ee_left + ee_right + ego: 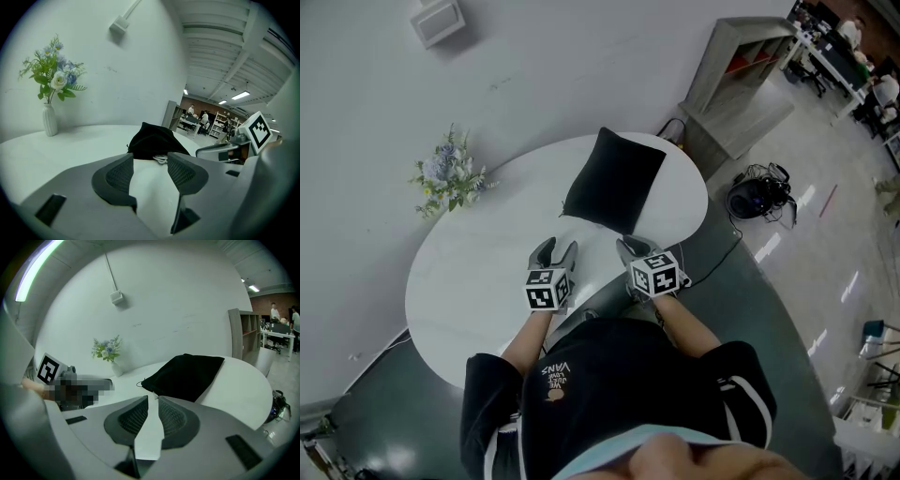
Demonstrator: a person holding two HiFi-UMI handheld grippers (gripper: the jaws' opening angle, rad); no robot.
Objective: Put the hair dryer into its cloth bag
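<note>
Black cloth bag (614, 178) dead ahead near counter's (469, 281) far edge, its corner just beyond right claw (630, 249), pinched shut and empty; left claw (556, 251) wide, empty, farther off.

Cloth bag (612, 180) on table (478, 272) (flowers (445, 178) left).

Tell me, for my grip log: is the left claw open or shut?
Open: pads of the left claw stand apart, with only table between them.

Black cloth bag (614, 180) is lying on the white surface (469, 272), bulging in the middle, with a bit of white cord (161, 159) poking out at its near end.
</note>
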